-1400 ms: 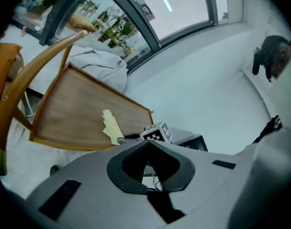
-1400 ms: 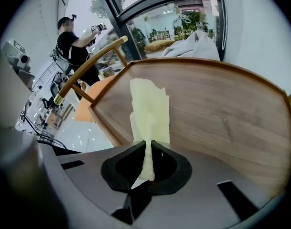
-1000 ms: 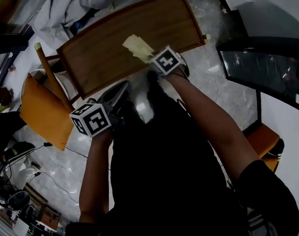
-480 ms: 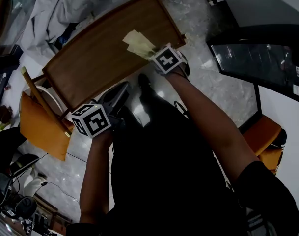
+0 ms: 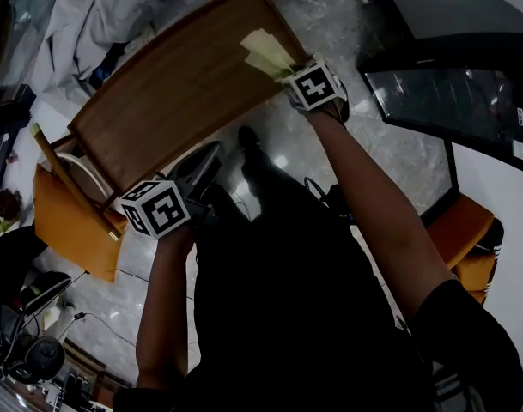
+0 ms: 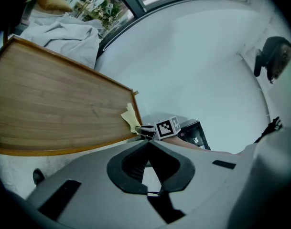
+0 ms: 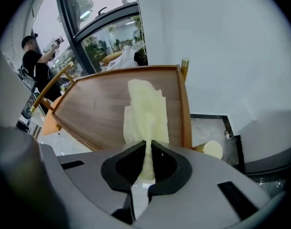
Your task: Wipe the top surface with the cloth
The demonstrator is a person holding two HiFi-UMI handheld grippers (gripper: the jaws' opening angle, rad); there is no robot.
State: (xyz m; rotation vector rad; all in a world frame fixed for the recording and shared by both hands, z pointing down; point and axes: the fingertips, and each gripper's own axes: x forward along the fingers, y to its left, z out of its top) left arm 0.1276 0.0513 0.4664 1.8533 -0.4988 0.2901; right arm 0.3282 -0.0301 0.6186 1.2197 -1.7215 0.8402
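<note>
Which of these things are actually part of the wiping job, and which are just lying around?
Part of the job:
wooden top
yellow cloth lying on it
right gripper, shut on the cloth

Just about:
grey fabric heap
orange chair
dark glass unit
left gripper, shut and empty, off the top

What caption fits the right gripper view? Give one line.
Right gripper, shut on the cloth, holds it on the wooden top near its right edge.
</note>
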